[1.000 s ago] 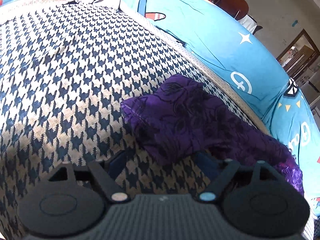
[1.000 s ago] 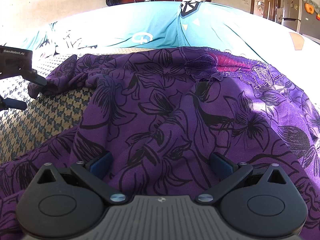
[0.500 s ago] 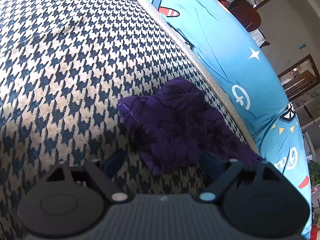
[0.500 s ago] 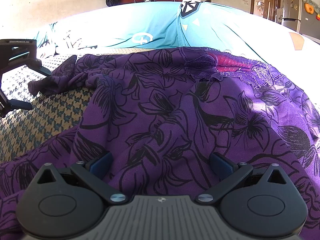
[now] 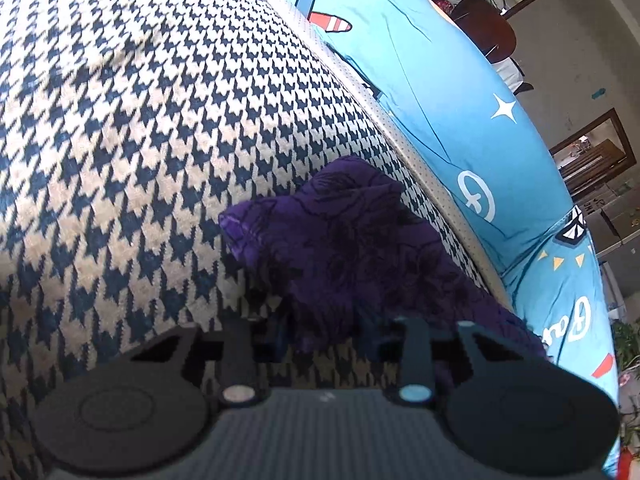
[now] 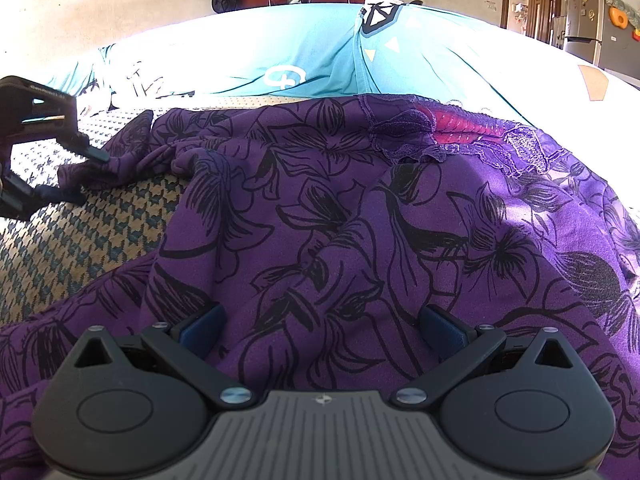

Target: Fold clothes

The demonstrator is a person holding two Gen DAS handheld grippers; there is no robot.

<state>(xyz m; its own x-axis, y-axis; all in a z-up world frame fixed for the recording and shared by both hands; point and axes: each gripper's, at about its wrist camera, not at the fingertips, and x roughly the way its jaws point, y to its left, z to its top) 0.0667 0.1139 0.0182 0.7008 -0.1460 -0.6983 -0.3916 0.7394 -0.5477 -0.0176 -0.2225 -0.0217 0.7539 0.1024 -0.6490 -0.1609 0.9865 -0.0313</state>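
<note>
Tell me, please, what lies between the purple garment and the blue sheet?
A strip of the houndstooth cover with its pale dotted border separates the purple garment from the blue sheet; the left wrist view shows this.

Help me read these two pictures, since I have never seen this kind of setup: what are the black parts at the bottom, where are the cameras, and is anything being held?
No robot is here: a person carries a two-finger tool in each hand, with a wide-angle camera on each looking along its fingers. The black parts at the bottom are the tools' own bodies.

The left tool shows in its own camera. Its jaws are closing around the sleeve end of a purple flowered garment, with the fabric between them.

The right tool hovers over the middle of the garment with its fingers spread wide, holding nothing. The left tool also appears at that picture's left edge.

The garment lies on a houndstooth cloth, beside a blue printed sheet.
</note>
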